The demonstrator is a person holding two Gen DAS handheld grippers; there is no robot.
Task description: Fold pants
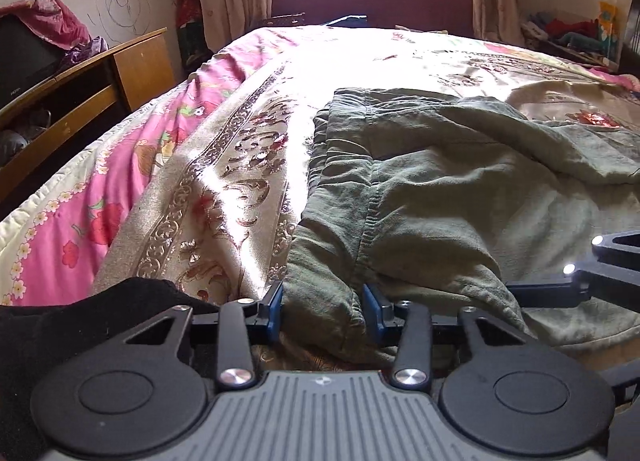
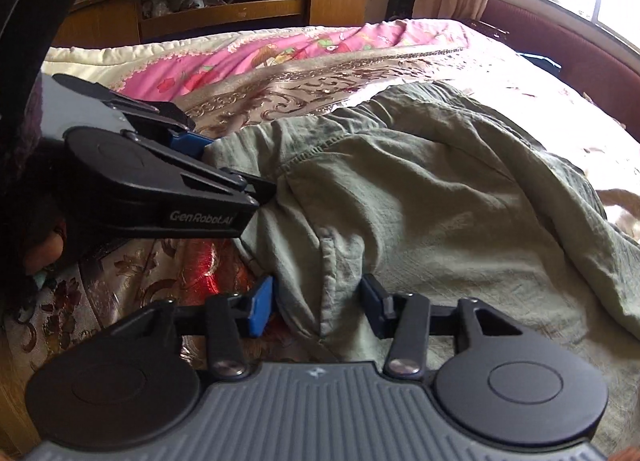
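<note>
— On the near edge of the bed [image 1: 248, 181], we have the green pants [image 1: 460, 189] bunched, both tools at the hem side.

— Our left gripper [image 1: 323, 311] straddles a ridge of cloth, blue pads [image 1: 275, 311] apart, not yet pinching. The right gripper [image 2: 316, 307] stands likewise, parted around a seam.

— Then we should close both together (deep enough to catch every layer), lift evenly, and keep the edge taut as we carry it toward the far waistband [image 1: 352, 95].
</note>
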